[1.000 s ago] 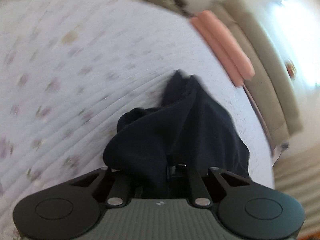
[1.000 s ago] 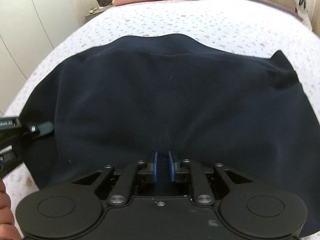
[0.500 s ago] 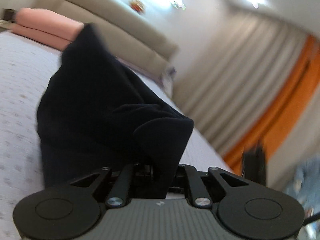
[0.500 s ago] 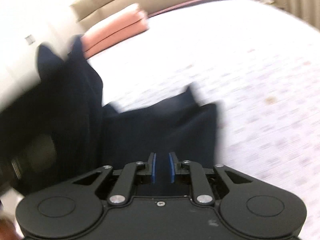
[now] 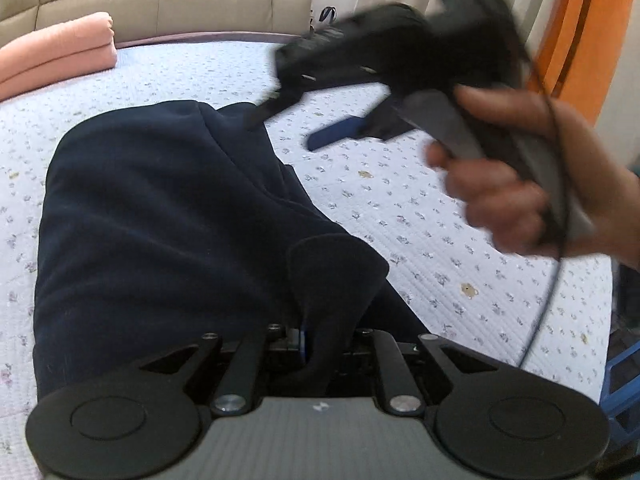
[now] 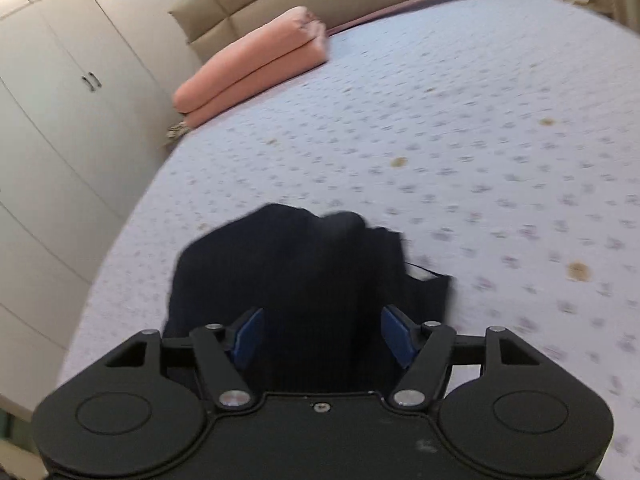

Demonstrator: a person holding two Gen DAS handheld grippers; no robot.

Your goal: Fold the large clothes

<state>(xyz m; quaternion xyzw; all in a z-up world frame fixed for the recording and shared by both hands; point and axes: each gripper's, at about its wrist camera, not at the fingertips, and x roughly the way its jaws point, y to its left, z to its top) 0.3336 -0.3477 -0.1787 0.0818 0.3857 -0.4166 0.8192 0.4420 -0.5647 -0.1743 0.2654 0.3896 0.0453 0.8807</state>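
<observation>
Across the floral quilted bed [image 5: 420,216], the left tool [image 5: 320,344] is clamping the dark navy fleece garment [image 5: 160,220]; the right tool [image 6: 320,336] is standing released, its jaws having just been opening astride the cloth. Mid-fold; next comes re-gripping an edge.

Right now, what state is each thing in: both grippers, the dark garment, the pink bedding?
Left gripper: shut on the garment.
Right gripper: open, jaws just widened, cloth between, unpinched.
Dark navy fabric garment: bunched and folded over on the quilt.
Folded pink blanket: folded double by the headboard.
</observation>
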